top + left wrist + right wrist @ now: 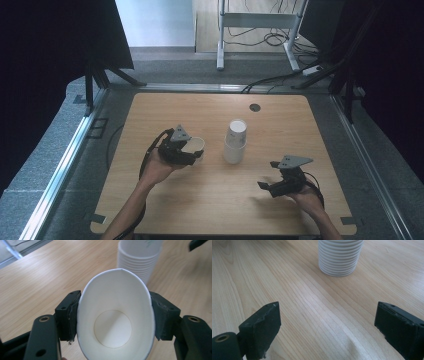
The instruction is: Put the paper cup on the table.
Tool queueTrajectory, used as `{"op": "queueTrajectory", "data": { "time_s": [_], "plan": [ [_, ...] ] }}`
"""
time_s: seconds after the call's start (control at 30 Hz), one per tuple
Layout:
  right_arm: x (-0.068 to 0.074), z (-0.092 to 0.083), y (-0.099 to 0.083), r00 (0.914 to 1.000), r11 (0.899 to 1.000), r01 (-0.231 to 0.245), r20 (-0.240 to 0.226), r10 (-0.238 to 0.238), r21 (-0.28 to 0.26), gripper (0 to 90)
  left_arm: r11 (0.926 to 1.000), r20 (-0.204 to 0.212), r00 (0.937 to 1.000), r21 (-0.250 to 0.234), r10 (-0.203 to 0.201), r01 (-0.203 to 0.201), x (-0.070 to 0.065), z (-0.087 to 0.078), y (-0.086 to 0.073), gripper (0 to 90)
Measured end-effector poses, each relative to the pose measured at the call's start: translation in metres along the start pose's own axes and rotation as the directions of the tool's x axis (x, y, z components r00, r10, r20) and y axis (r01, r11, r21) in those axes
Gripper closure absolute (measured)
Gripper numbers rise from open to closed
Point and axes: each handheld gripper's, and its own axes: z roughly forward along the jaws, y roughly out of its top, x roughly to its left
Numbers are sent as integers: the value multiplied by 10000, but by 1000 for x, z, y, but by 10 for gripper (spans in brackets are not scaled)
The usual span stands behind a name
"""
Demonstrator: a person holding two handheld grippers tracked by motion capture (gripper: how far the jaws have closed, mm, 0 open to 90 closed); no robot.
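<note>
White paper cup (115,317) is pinched between the jaws of the left gripper (192,150), squeezed oval, just left of the cup stack (235,141). Right gripper (267,176) waits spread and empty, near right. Next, probably, set the cup down upright.

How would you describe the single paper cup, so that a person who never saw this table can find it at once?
Start at the wooden table and find the tall stack of white cups near its middle. Left of it, the left hand-held gripper squeezes one white paper cup between its jaws. Unlike the stacked cups, it is alone, lifted and pressed oval.
</note>
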Motion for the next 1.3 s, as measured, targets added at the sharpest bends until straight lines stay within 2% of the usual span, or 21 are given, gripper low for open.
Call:
{"op": "queueTrajectory", "data": {
  "time_s": [0.23, 0.47, 1.0, 1.3],
  "plan": [
    [-1, 2, -3, 9994, 9997, -134, 307, 127, 216, 53, 9992, -670, 9976, 328, -185, 207, 8, 6, -3, 319],
    [-3, 4, -5, 9992, 9991, -194, 361, 181, 371, 46, 9977, -1083, 9931, 442, -455, 505, 15, 12, -6, 306],
    [-1, 6, -6, 9994, 9986, -51, 330, 34, 530, 46, 9910, -1545, 9832, 762, -969, 1096, 25, 34, -11, 283],
    [0, 7, -6, 9997, 9981, 10, 261, -26, 615, 46, 9855, -1649, 9782, 919, -1263, 1427, 28, 42, -14, 266]
  ]
}}
